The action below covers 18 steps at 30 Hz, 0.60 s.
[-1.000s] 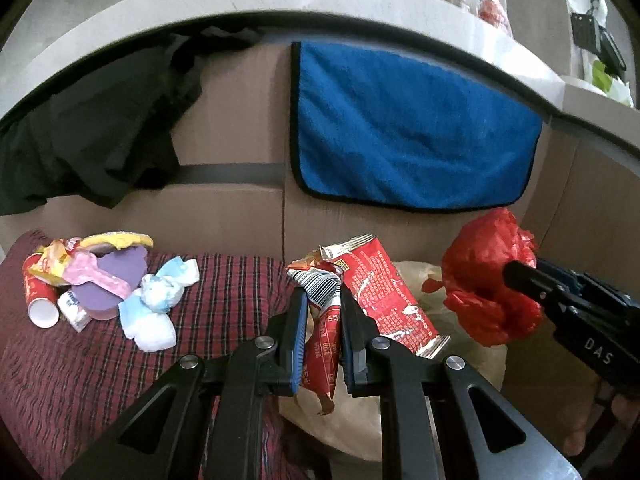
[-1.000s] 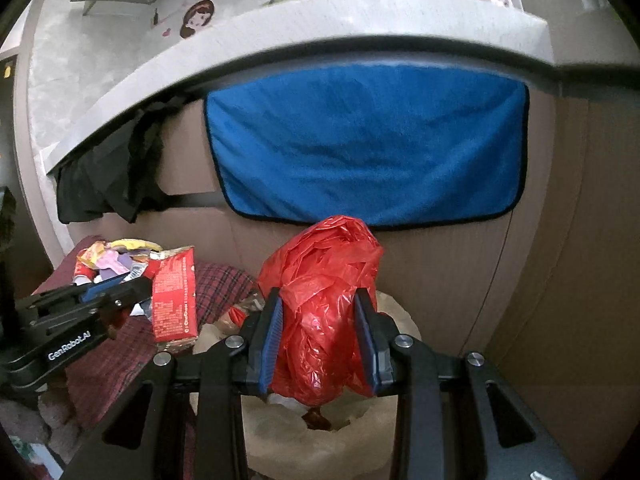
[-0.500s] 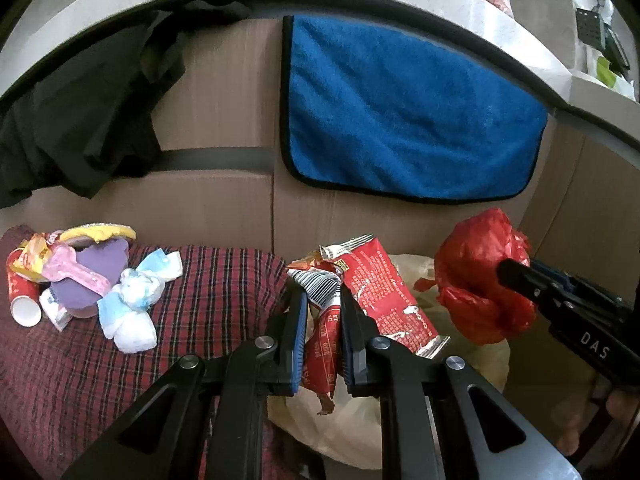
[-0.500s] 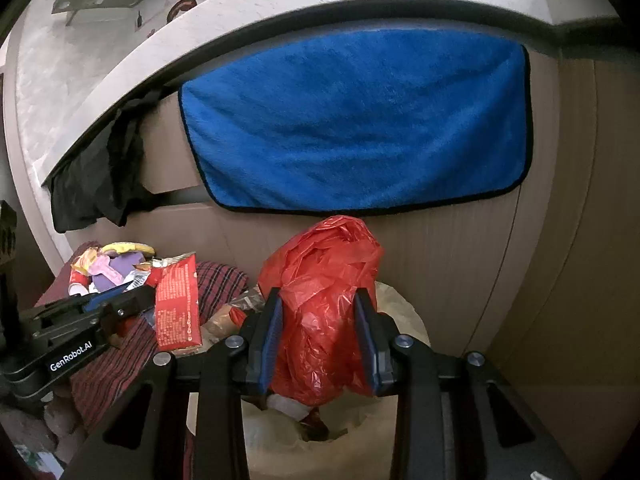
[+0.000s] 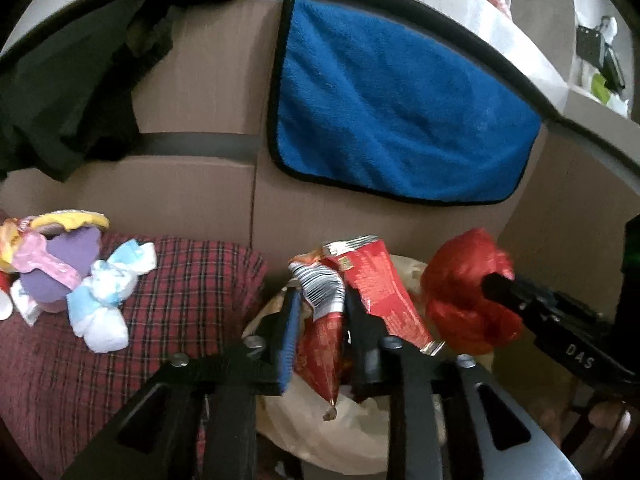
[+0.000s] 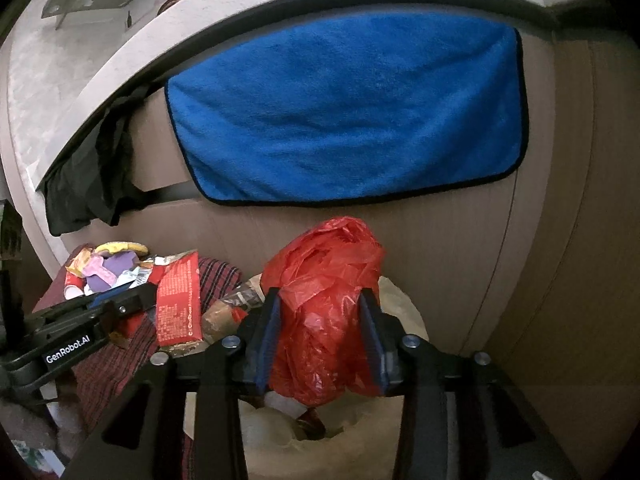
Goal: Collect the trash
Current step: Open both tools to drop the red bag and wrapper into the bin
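Reading "GenRobot.AI" on left gripper (image 6: 132, 304), "DAS" on right gripper (image 5: 490, 282).

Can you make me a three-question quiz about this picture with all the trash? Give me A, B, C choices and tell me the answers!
1. Where does the red plastic bag hang?
A. on the checked cloth
B. over the open beige trash bag
C. on the counter top

2. What colour is the towel on the cabinet front?
A. blue
B. green
C. yellow

3. What sits between the left hand-held gripper fingers?
A. nothing
B. a paper cup
C. a red snack wrapper

Answers: B, the trash bag's mouth gapes just beneath it, between the right hand-held gripper fingers; A, blue with a dark edge; C, the wrapper stands between the opening jaws.
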### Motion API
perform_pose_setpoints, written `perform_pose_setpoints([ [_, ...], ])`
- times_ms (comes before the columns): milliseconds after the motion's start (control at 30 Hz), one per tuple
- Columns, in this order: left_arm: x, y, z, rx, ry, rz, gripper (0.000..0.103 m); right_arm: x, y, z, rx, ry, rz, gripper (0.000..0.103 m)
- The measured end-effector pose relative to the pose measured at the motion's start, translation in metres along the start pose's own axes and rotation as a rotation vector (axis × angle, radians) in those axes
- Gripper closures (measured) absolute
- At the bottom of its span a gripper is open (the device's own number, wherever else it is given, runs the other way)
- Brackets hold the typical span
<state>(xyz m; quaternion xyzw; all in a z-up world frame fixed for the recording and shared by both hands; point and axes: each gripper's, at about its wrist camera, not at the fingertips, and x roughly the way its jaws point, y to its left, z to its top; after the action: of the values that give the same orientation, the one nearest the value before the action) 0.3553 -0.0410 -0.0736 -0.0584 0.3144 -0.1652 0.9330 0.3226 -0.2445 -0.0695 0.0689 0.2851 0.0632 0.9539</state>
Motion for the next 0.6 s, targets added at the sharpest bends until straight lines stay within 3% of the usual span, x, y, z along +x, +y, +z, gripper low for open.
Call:
perform_pose_setpoints([
  [100, -0.007, 0.005, 0.003, -0.013, -0.010, -0.031, 0.055, 0.000, -0.002, -0.001, 0.018, 0.013, -0.007, 0.063],
  [300, -0.025, 0.015, 0.009, -0.049, -0.018, -0.120, 0.053, -0.008, 0.007, 0.004, 0.011, -0.010, -0.004, 0.063],
  [433, -0.009, 0.003, 0.007, 0.024, 0.070, -0.123, 0.052, -0.018, 0.019, 0.014, -0.002, -0.048, -0.033, 0.063],
  [600, 0.027, 0.005, -0.006, -0.002, 0.199, -0.110, 0.052, -0.032, 0.022, 0.027, 0.014, -0.090, -0.069, 0.063],
])
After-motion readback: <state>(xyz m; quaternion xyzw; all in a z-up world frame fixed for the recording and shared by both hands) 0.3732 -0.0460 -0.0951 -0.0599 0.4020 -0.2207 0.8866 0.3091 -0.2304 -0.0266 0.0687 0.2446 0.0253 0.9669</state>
